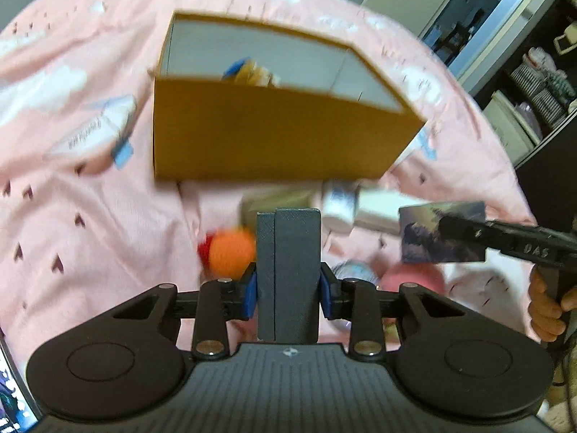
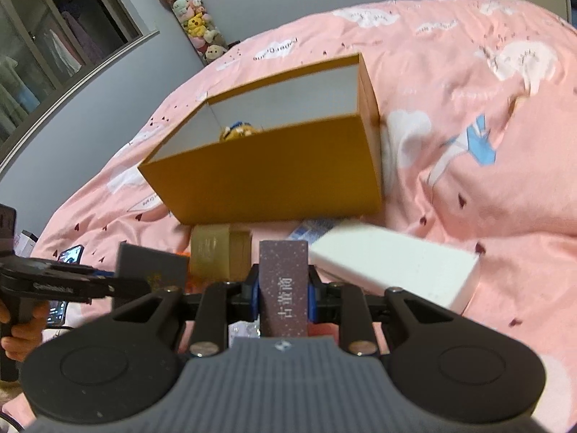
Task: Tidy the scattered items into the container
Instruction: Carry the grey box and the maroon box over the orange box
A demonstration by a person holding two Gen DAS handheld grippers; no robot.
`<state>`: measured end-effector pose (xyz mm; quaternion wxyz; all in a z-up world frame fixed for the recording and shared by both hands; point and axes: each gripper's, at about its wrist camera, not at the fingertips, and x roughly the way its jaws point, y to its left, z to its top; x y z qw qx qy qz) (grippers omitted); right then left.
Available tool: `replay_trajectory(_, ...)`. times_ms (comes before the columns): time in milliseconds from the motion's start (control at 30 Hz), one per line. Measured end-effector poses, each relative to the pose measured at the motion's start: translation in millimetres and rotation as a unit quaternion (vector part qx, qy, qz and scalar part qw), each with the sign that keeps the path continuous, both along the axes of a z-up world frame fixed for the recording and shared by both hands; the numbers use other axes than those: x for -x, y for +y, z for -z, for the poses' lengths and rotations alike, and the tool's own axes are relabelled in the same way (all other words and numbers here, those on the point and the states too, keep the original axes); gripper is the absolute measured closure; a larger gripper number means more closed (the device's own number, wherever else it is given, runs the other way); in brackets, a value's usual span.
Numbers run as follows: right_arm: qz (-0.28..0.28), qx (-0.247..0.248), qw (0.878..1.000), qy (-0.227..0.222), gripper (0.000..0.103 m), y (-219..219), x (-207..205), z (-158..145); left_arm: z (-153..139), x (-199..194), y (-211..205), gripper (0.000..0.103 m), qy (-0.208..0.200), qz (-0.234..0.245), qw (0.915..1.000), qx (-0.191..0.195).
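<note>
An open orange-brown cardboard box (image 1: 267, 137) (image 2: 274, 176) stands on the pink bedspread, with a yellow and blue plush (image 2: 238, 131) inside it. My left gripper (image 1: 288, 294) is shut on a dark grey textured box (image 1: 288, 245), held upright in the air short of the cardboard box. My right gripper (image 2: 285, 299) is shut on a purple box with white lettering (image 2: 285, 281). Each view shows the other gripper from the side: the right gripper (image 1: 454, 231) with its purple box (image 1: 425, 231), the left gripper (image 2: 137, 287) with its grey box (image 2: 151, 265).
Loose items lie in front of the cardboard box: an orange and red ball (image 1: 229, 252), a white box (image 2: 393, 270), a gold-brown box (image 2: 220, 252), a white roll (image 1: 339, 205) and a pink round thing (image 1: 411, 281). A phone (image 2: 68, 256) lies at the left. Shelves (image 1: 533, 83) stand beyond the bed.
</note>
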<state>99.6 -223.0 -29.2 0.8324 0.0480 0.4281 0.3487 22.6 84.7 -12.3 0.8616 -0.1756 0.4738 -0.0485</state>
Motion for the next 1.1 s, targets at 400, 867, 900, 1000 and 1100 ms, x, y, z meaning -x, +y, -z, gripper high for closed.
replay_trajectory(400, -0.036, -0.014, 0.997, -0.067, 0.077, 19.2, -16.5, -58.8, -60.5, -29.6, -4.7, 0.065, -0.099, 0.006, 0.995, 0.01)
replay_trajectory(867, -0.021, -0.01, 0.993, -0.112, 0.077, 64.6, -89.8, -101.1, -78.4, -132.7, 15.2, 0.065, -0.114, -0.014, 0.9926, 0.039)
replay_trajectory(900, -0.018, -0.003, 0.994, -0.107, 0.077, 69.3, -98.6, -97.4, -72.6, -141.1, 14.6, 0.065, -0.105, -0.015, 0.9935, 0.042)
replay_trajectory(1000, -0.006, 0.018, 0.996, -0.085, 0.077, 79.6, -119.9, -83.0, -46.7, -164.7, 10.9, 0.065, -0.07, -0.009, 0.9957, 0.059)
replay_trajectory(1100, 0.002, 0.036, 0.998, -0.059, 0.077, 85.6, -137.7, -65.9, -23.1, -181.3, 11.1, 0.065, -0.045, -0.004, 0.9961, 0.076)
